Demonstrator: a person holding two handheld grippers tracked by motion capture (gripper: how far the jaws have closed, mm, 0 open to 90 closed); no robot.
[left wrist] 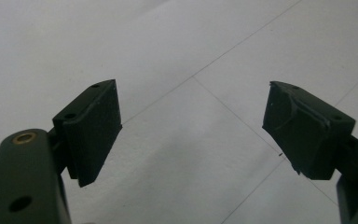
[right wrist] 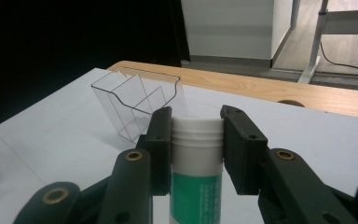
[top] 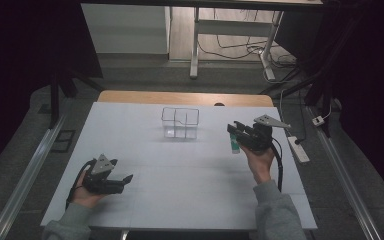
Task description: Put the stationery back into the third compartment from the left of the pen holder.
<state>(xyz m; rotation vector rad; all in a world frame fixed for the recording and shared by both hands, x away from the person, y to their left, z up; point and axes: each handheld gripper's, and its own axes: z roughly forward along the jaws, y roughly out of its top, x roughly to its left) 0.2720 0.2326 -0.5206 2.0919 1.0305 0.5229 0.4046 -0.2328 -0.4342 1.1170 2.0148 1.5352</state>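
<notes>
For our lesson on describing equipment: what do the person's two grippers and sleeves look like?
Both the left gripper and the right gripper are black, each topped by a grey three-cornered plate with a black cable trailing off. The jaws end in flat black pads, and brass-coloured pins sit at the joints. The sleeves are grey.

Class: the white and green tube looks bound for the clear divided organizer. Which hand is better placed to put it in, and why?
Probably the right. The right gripper is shut on the tube, beside the organizer. The left gripper is open with nothing between its jaws, nearer the person.
</notes>
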